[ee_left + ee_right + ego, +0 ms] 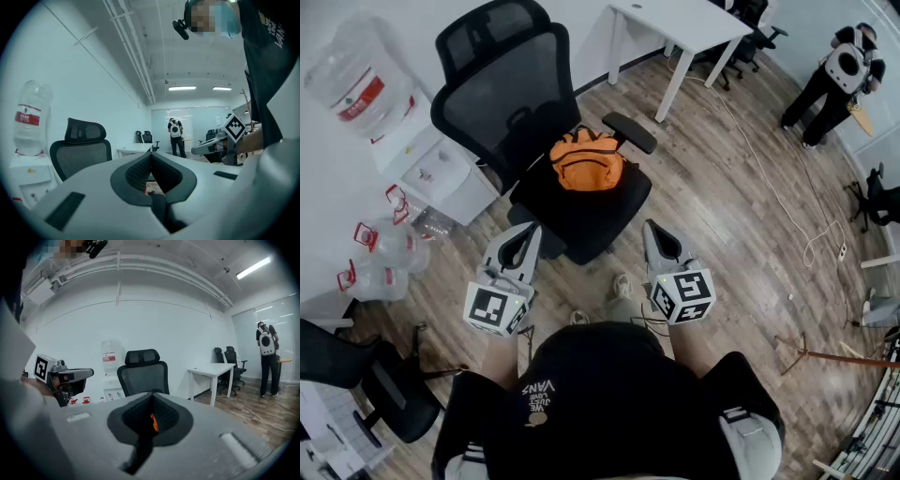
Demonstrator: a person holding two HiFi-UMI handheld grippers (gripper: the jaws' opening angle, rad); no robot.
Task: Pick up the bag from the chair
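While the bag (pixel 586 161) sits untouched on the chair (pixel 581 225) seat, left gripper (pixel 528 231) and right gripper (pixel 654 231) hang off its front edge, jaws closed and empty, so nothing's done.

Office, mesh desk chair (pixel 502 89), white desk (pixel 680 23), water cooler (pixel 403 131)

You work in bright, even light from ceiling strips (pixel 182 87); shadows are soft. Both gripper views bend and darken toward their edges.
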